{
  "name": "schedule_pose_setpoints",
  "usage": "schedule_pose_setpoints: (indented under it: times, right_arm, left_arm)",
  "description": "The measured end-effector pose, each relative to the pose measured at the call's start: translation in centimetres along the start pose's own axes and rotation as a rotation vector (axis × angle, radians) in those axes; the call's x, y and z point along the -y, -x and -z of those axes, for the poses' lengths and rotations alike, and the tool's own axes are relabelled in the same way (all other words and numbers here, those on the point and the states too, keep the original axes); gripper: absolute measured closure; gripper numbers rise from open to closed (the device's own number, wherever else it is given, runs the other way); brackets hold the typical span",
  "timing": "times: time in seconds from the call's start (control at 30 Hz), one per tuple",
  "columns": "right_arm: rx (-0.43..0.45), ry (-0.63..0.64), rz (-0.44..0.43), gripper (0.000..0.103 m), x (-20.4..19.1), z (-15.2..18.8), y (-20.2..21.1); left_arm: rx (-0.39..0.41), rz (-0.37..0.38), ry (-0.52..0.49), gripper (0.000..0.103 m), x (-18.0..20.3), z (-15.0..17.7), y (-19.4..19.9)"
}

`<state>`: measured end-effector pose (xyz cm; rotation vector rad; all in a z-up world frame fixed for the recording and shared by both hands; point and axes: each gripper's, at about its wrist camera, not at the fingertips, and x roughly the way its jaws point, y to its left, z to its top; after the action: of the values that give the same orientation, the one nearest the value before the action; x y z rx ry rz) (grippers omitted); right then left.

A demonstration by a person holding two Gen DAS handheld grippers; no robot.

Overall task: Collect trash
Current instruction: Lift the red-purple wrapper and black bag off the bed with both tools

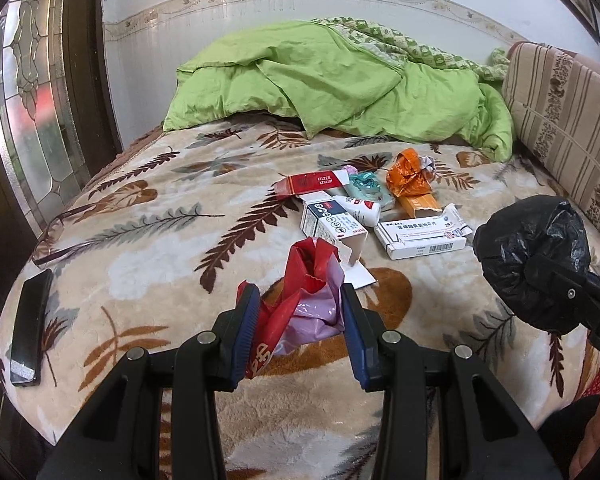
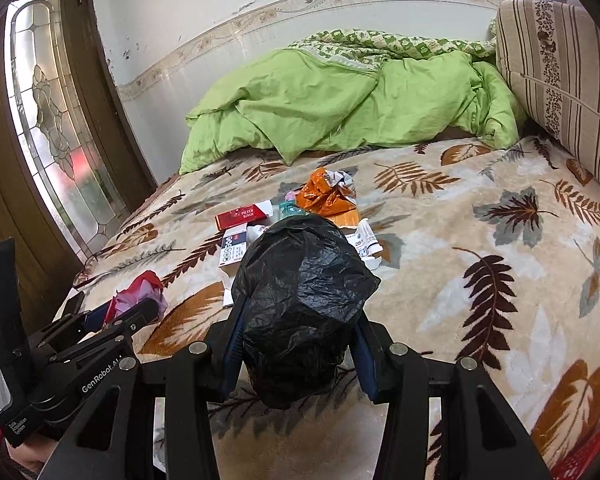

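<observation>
left gripper (image 1: pixel 300 320) clamped on crumpled red-and-lilac wrapper (image 1: pixel 312 292), lifted clear of the leaf-print blanket (image 1: pixel 140 248). right gripper (image 2: pixel 296 344) clamped on bunched black bin bag (image 2: pixel 304 296), mouth not visible. rest of trash beyond the wrapper: red cigarette box (image 1: pixel 312 184), white medicine boxes (image 1: pixel 424 236), orange foil (image 1: pixel 410 178). risks: thin wrapper sliding from pads; bag still balled up, so nothing to drop into. phone (image 1: pixel 30 328) left of wrapper, not trash.

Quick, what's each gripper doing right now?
Left gripper: shut on the red and purple plastic bag.
Right gripper: shut on the black trash bag.
</observation>
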<state>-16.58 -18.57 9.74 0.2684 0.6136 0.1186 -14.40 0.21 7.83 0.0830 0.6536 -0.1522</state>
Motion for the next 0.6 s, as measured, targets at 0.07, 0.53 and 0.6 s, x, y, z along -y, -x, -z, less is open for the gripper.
schedule_pose_setpoints:
  times: [0.07,0.53,0.6]
  right_arm:
    - [-0.004,0.005,0.0,0.053,-0.12,0.05,-0.15]
    - [-0.023,0.006,-0.004,0.053,-0.28,0.03,-0.82]
    - [-0.024,0.006,-0.005,0.053,-0.28,0.05,-0.86]
  left_arm:
    - [-0.004,0.003,0.002,0.064,-0.06,-0.03,-0.09]
    - [-0.018,0.007,0.008,0.064,-0.21,-0.11,-0.76]
    - [-0.021,0.007,0.009,0.064,-0.25,-0.11,-0.89]
